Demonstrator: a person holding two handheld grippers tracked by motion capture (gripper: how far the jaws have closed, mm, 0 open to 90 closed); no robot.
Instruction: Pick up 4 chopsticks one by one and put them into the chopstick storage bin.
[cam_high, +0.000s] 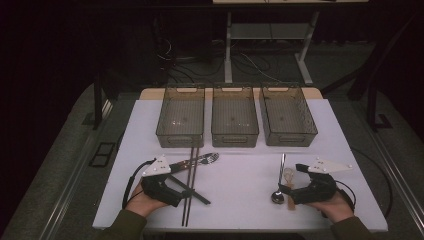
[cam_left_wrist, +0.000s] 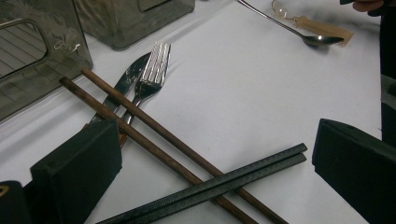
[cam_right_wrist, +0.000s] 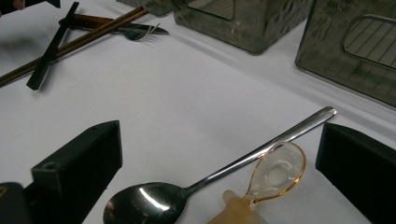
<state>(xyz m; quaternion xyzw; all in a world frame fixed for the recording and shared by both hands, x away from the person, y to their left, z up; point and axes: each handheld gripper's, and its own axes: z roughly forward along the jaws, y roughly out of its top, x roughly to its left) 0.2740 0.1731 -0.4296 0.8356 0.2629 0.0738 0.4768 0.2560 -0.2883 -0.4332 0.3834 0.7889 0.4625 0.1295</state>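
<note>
My left gripper (cam_high: 179, 190) (cam_left_wrist: 215, 140) rests open low over the white table, its jaws either side of where a pair of black chopsticks (cam_high: 197, 194) (cam_left_wrist: 224, 182) crosses a pair of brown chopsticks (cam_high: 191, 170) (cam_left_wrist: 154, 135). Past them lie a metal fork (cam_high: 205, 160) (cam_left_wrist: 152, 70) and a knife (cam_left_wrist: 128, 77). My right gripper (cam_high: 295, 184) (cam_right_wrist: 217, 140) also stands open, with a metal spoon (cam_high: 281, 172) (cam_right_wrist: 149, 200) and an amber plastic spoon (cam_high: 290, 176) (cam_right_wrist: 278, 172) lying between its jaws, untouched.
Three smoky see-through bins stand side by side at the back of the table: left (cam_high: 180, 137), middle (cam_high: 235, 137), right (cam_high: 290, 137). White table surface (cam_high: 240, 200) lies bare between the two groups of cutlery. Dark floor and cables lie beyond.
</note>
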